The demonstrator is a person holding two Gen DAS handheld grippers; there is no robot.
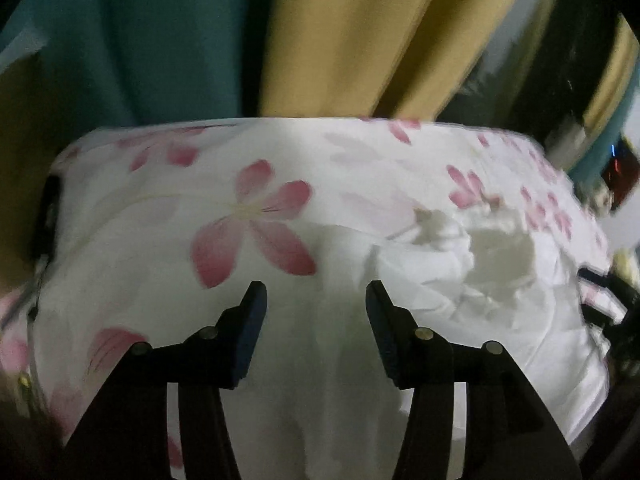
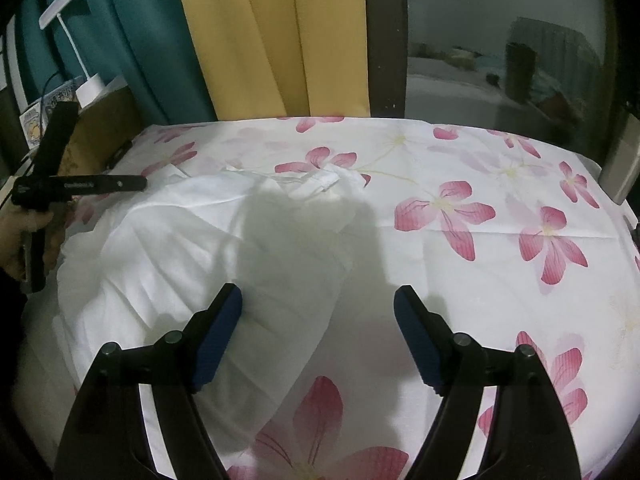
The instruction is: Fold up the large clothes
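Note:
A white garment (image 2: 224, 232) lies crumpled and partly spread on the left half of a bed with a white sheet printed with pink flowers (image 2: 460, 208). My right gripper (image 2: 318, 296) hovers open over the garment's near edge with nothing between its pads. The left gripper (image 2: 140, 183) shows in the right wrist view from the side, held by a hand (image 2: 24, 236) at the garment's far left edge. In the left wrist view, the left gripper (image 1: 316, 296) stands open over smooth white cloth, with the garment's wrinkled part (image 1: 480, 264) to its right on the flowered sheet (image 1: 256, 208).
Teal curtains (image 2: 132, 40) and yellow curtains (image 2: 272, 40) hang behind the bed's far edge. A white desk lamp (image 2: 80, 60) stands on a brown ledge at the back left. A dark post (image 2: 386, 40) and a glass pane (image 2: 500, 60) are at the back right.

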